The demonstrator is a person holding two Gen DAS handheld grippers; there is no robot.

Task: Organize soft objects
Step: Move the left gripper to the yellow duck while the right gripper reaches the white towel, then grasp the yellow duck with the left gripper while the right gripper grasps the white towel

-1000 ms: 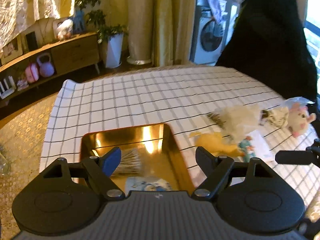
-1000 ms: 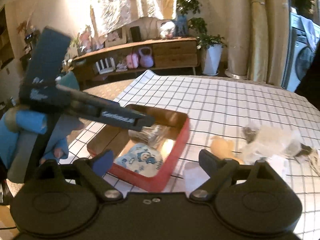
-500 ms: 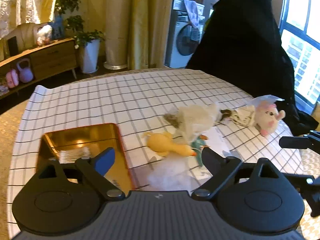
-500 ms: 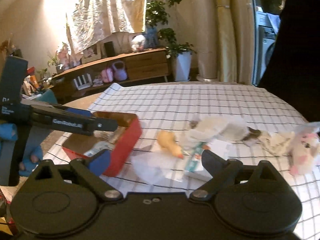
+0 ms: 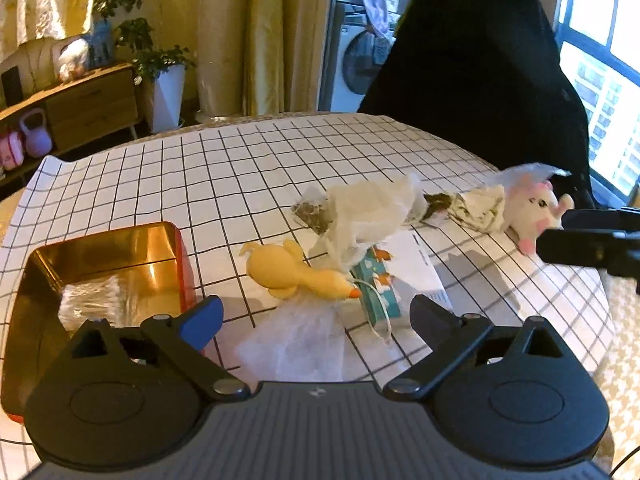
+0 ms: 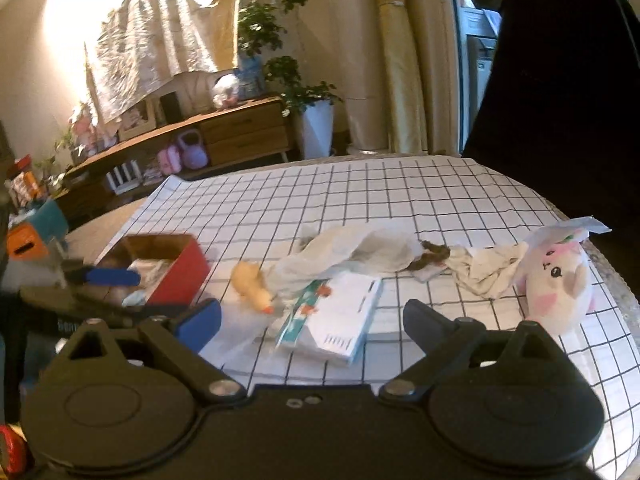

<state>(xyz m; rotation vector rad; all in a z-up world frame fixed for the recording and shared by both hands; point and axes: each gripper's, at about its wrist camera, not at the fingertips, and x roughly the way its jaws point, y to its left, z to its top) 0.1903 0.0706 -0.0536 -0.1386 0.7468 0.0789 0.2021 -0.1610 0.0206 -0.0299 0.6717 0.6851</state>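
Swung away from the red tin (image 5: 182, 264) within the last second: 1 s ago the left view sat right over its gold interior, now looks at the loose pile in the middle of the checked desk (image 5: 224, 168), tin pushed to the lower left edge. Left gripper (image 5: 316, 318) empty, jaws wide, hovering just short of the yellow rubber duck (image 5: 294, 270) and the sheer white pouch (image 5: 294, 344) lying nearest. Right gripper (image 6: 312, 318) likewise empty with jaws wide, panned rightward too, now facing the white booklet (image 6: 340, 322) and the teal carton (image 6: 306, 300) beside it. Already inside the tin: a crinkly clear packet (image 5: 90, 306) and, in the right view, a pale printed pack (image 6: 146, 276). Still out on the desk: duck, pouch, a crumpled white cloth (image 5: 370, 210) over a mesh sachet (image 5: 310, 212), a patterned rag (image 5: 482, 210), and the pink-and-white plush toy (image 6: 558, 284) far right near the edge, well apart from the tin. Looks like 1 deposit finished and a fresh pick being lined up; duck or pouch the likeliest next grab for the left side, plush for the right. Flimsy pouch likely to slip or drag the string of the carton with it.
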